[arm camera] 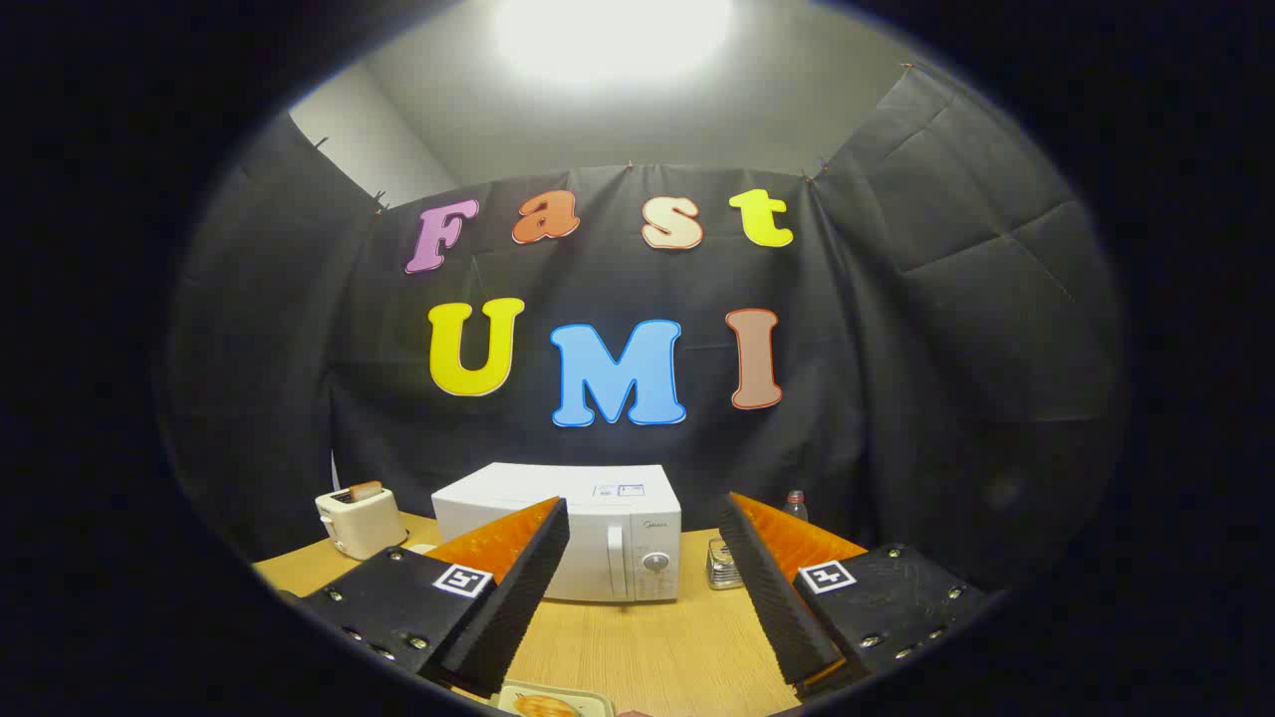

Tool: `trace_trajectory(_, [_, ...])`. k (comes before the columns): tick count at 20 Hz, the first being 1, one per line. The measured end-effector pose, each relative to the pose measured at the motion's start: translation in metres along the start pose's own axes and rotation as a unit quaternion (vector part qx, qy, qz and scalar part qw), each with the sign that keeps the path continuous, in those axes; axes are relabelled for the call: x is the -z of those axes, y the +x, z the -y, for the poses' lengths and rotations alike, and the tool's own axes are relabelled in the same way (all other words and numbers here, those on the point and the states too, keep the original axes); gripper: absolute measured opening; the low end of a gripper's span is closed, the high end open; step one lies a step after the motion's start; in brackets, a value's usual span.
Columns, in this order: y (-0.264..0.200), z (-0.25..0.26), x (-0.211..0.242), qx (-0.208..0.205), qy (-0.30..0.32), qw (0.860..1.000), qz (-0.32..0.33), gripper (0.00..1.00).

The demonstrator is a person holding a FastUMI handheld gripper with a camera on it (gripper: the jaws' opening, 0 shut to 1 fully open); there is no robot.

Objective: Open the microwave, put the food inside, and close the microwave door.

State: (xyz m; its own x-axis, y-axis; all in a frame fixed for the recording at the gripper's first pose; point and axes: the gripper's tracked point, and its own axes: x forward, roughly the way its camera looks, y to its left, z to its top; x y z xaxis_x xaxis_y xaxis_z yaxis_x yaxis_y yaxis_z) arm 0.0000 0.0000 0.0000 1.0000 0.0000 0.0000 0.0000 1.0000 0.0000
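Gripper view: tongs point(642, 518) open before microwave point(578, 528)

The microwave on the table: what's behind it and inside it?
Behind the microwave hangs black cloth. Its door is closed, so the inside is hidden. The gripper is open, holding nothing.

Table point(657, 647): microwave point(598, 538), toaster point(361, 520), perhaps jar point(723, 565).

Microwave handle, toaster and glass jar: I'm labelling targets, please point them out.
Microwave handle point(615, 560), gripper view, mid-bar.
Toaster point(361, 521), gripper view, front face.
Glass jar point(723, 565), gripper view, its body.
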Motion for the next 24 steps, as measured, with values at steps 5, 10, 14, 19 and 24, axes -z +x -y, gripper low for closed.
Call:
trace_trajectory(5, [-0.003,0.004,-0.001,0.001,0.004,1.0,0.001,0.96])
trace_trajectory(10, [-0.004,0.003,0.001,0.0,0.004,1.0,0.001,0.96])
trace_trajectory(14, [-0.001,0.002,-0.001,-0.004,0.003,1.0,0.004,0.96])
trace_trajectory(19, [0.016,-0.001,0.002,-0.009,0.007,1.0,0.003,0.96])
trace_trajectory(24, [0.052,-0.013,0.017,-0.027,0.004,1.0,-0.009,0.96])
